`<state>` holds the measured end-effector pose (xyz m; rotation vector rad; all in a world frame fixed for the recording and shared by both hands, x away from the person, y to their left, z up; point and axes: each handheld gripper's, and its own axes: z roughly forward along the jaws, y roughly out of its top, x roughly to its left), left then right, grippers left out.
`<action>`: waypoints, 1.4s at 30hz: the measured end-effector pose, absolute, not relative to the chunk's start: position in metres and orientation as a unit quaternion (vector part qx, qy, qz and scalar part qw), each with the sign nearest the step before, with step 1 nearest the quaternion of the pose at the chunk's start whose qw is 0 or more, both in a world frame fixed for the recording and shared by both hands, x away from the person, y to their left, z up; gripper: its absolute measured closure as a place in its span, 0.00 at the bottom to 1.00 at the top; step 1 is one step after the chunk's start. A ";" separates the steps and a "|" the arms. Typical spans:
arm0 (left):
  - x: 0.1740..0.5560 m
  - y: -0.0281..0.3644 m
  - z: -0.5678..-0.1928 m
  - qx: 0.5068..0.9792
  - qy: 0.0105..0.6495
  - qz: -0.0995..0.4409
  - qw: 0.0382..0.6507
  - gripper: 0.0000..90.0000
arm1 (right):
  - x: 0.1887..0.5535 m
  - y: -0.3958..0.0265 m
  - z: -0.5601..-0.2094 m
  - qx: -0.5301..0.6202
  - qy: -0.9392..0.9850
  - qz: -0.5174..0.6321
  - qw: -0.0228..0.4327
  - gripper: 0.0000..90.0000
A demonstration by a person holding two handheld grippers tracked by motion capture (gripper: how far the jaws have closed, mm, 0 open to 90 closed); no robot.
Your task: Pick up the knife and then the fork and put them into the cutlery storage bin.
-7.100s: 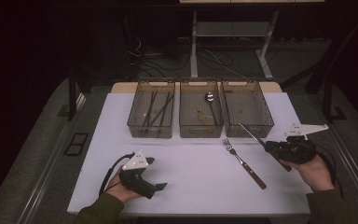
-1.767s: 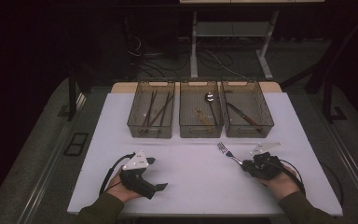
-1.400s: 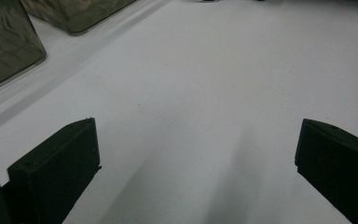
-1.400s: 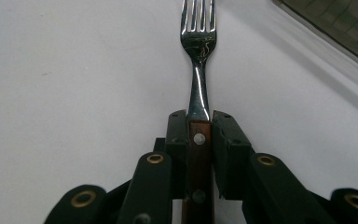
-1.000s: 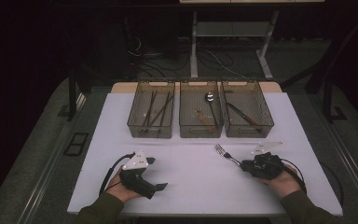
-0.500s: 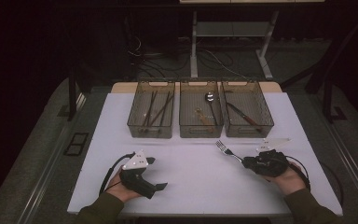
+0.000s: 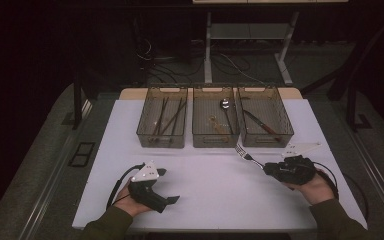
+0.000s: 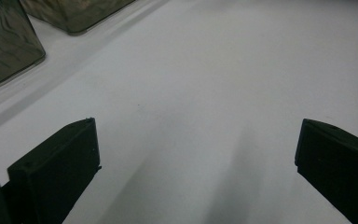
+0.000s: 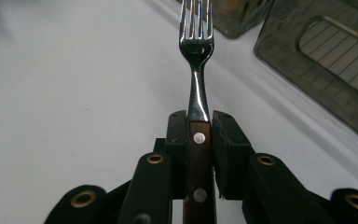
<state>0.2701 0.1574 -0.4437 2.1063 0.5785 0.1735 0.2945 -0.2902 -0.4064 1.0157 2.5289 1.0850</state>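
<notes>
We see the right gripper (image 9: 199, 122) pinching a fork (image 9: 196, 46) by its wooden handle, tines toward 11 o'clock, just short of the trays (image 7: 264, 140). Left gripper (image 8: 196, 154) jaws spread over the table (image 8: 205, 84).

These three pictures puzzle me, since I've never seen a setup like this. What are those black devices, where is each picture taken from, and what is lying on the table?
A person sits at a white table, holding a hand-operated gripper in each hand. The high view looks down from above. The other two views come from cameras riding on each gripper.

The left gripper rests open with nothing between its jaws. The right gripper is shut on a fork by its wooden handle.

Three clear bins stand in a row at the back, holding cutlery, including a spoon.
</notes>
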 end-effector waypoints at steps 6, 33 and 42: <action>0.270 0.158 -0.444 0.854 0.236 0.069 0.459 0.00 | 0.299 -0.294 -0.397 0.346 0.851 0.378 0.112 0.86; 0.270 0.157 -0.444 0.854 0.238 0.070 0.457 0.00 | 0.340 -0.325 -0.356 0.373 0.813 0.418 0.159 0.86; 0.270 0.157 -0.444 0.854 0.237 0.069 0.457 0.00 | 0.371 -0.329 -0.346 0.394 0.807 0.408 0.165 0.86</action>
